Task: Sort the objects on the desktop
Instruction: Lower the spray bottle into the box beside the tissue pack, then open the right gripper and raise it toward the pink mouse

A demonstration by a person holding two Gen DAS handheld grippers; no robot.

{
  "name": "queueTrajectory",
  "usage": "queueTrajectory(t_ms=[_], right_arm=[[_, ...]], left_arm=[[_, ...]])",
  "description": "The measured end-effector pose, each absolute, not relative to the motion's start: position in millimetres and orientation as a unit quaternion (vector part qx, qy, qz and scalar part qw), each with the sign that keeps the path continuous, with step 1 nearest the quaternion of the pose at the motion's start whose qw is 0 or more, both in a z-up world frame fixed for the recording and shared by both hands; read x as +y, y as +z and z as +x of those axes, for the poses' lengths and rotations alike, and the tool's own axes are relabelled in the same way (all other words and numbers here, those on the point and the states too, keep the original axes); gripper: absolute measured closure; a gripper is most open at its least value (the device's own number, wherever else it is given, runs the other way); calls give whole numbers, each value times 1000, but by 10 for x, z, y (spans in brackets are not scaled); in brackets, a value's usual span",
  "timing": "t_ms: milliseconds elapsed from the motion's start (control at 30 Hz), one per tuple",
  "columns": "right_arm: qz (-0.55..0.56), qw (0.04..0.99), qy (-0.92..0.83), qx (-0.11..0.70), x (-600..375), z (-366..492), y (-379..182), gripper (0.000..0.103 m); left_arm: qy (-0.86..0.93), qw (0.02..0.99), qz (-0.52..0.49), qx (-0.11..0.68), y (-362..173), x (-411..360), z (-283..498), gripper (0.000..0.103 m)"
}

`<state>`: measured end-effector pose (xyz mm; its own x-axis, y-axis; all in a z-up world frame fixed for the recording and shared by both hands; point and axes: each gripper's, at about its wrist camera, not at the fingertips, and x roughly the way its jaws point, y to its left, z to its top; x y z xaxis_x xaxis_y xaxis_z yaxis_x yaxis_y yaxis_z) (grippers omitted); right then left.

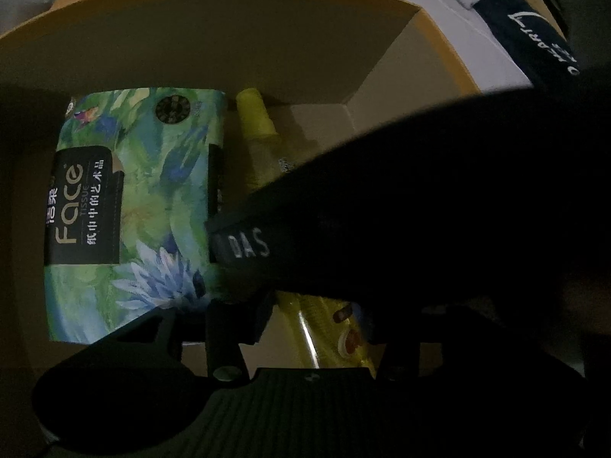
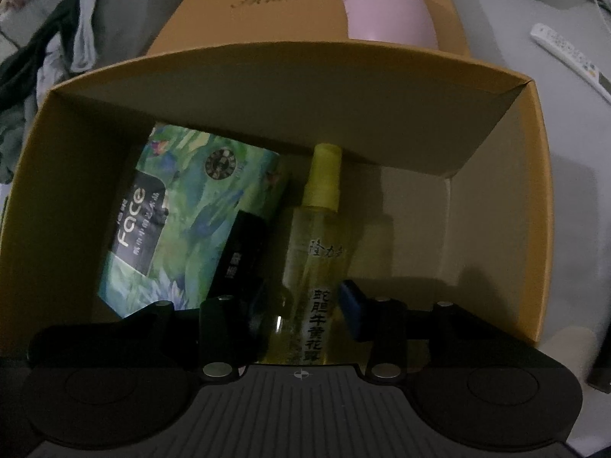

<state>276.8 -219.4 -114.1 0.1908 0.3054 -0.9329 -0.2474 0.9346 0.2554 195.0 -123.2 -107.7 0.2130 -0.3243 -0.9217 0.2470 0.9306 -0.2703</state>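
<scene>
An open tan cardboard box [image 2: 496,198] holds a green floral tissue pack [image 2: 179,225] on its left and a yellow spray bottle [image 2: 317,236] lying beside it. My right gripper [image 2: 305,305] is inside the box, its fingers on either side of the bottle's lower body, with a gap at the blue right pad [image 2: 353,309]. In the left wrist view, the tissue pack [image 1: 133,210] and the bottle [image 1: 259,141] show too. A large black object [image 1: 420,198] marked "DAS" crosses over my left gripper [image 1: 305,316] and hides its right finger.
A pink object [image 2: 385,11] lies on the box's lid [image 2: 290,7]. A white remote [image 2: 569,57] lies on the grey surface at the right. Crumpled clothes [image 2: 107,11] are piled at the left. Dark fabric with lettering [image 1: 542,34] lies at the back right.
</scene>
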Motion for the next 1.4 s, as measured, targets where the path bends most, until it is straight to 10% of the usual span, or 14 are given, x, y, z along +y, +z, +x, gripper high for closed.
queueTrajectory(t_ms=[367,1400], right_arm=[[48,770,222,596,-2275,2537,-862,10],[94,873,209,430,-2805,1475,542,0]], left_arm=[[-180,787,-46,589,-946,-1128,1788,0],[-175,885,-80,424,10,-379,1028,0]])
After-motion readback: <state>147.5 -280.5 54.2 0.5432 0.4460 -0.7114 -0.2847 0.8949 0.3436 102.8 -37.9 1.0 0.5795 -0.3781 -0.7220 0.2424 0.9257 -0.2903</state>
